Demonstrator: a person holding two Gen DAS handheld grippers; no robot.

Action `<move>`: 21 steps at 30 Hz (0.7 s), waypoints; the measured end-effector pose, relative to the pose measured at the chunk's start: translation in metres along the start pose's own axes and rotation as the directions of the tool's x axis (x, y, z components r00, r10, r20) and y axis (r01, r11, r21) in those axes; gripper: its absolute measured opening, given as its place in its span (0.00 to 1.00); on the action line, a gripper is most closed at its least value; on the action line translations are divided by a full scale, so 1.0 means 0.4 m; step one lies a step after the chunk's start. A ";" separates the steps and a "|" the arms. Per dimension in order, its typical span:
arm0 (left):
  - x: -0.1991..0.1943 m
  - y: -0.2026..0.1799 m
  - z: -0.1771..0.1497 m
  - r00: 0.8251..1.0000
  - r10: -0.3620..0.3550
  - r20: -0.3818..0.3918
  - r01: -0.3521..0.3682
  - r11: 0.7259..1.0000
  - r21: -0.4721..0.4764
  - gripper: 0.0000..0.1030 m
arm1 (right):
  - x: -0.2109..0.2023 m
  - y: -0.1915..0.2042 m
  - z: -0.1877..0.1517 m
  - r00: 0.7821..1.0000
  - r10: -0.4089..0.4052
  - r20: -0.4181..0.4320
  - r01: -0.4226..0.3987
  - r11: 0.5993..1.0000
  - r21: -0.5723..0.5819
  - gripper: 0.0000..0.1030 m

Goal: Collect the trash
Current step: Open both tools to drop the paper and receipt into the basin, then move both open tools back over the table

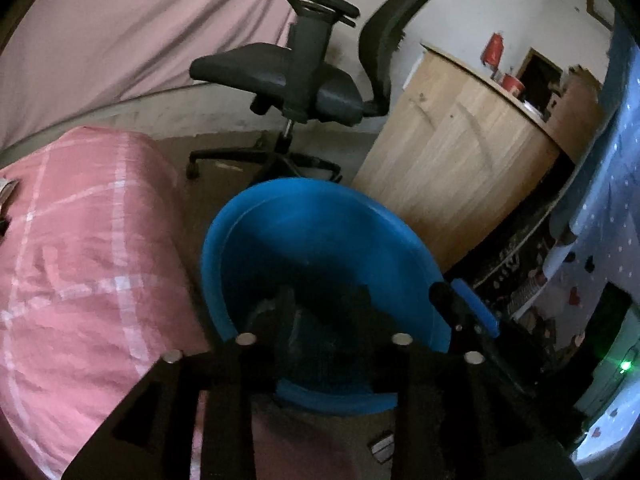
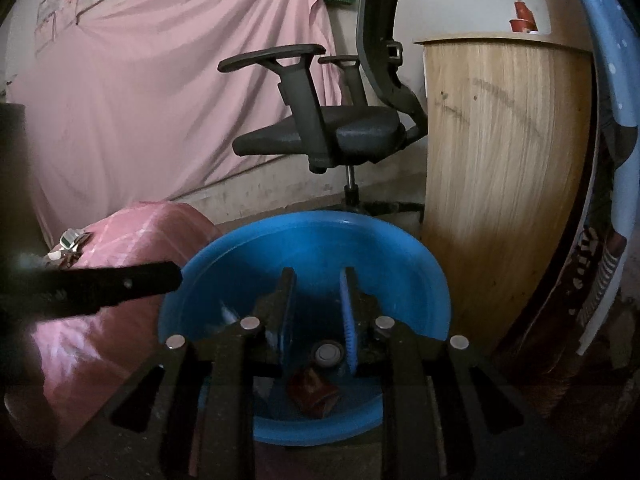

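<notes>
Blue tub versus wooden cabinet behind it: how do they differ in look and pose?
The blue tub is round, low and open-topped; the wooden cabinet is tall, with a curved, closed side panel. The tub is glossy blue plastic; the cabinet has pale wood grain. The tub holds a reddish wrapper inside; the cabinet carries red containers on top. Both stand on the floor, close together.

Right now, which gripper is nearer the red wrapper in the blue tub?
Right. The right gripper hangs over the blue tub, jaws above the red wrapper. The left gripper sits at the tub's left rim.
</notes>
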State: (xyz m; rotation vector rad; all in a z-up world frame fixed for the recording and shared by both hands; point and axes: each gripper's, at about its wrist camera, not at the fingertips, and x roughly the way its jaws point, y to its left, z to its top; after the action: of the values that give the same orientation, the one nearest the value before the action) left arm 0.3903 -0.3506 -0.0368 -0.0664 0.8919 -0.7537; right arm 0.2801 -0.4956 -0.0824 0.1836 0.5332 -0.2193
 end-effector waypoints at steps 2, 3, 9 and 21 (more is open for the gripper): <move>-0.019 0.004 -0.001 1.000 0.011 0.020 -0.011 1.000 0.002 0.28 | -0.006 -0.001 0.000 1.000 -0.001 0.002 0.001 1.000 0.004 0.50; -0.027 0.003 -0.002 0.999 0.019 0.029 -0.019 1.000 0.004 0.28 | -0.010 -0.002 0.001 1.000 0.000 0.004 0.000 1.000 0.006 0.52; -0.104 0.001 -0.020 0.992 0.067 0.109 -0.071 0.997 0.030 0.34 | -0.061 0.008 0.018 0.999 -0.004 0.036 0.003 1.000 0.010 0.62; -0.293 0.040 -0.047 0.949 0.143 0.281 -0.140 0.990 -0.030 0.58 | -0.191 0.075 0.084 0.990 0.013 0.139 -0.011 1.000 -0.014 0.87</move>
State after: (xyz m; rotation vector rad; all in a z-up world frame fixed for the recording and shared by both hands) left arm 0.3400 -0.2614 0.0253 -0.1146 0.6200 -0.5881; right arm 0.2400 -0.4626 -0.0106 0.1572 0.3944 -0.2155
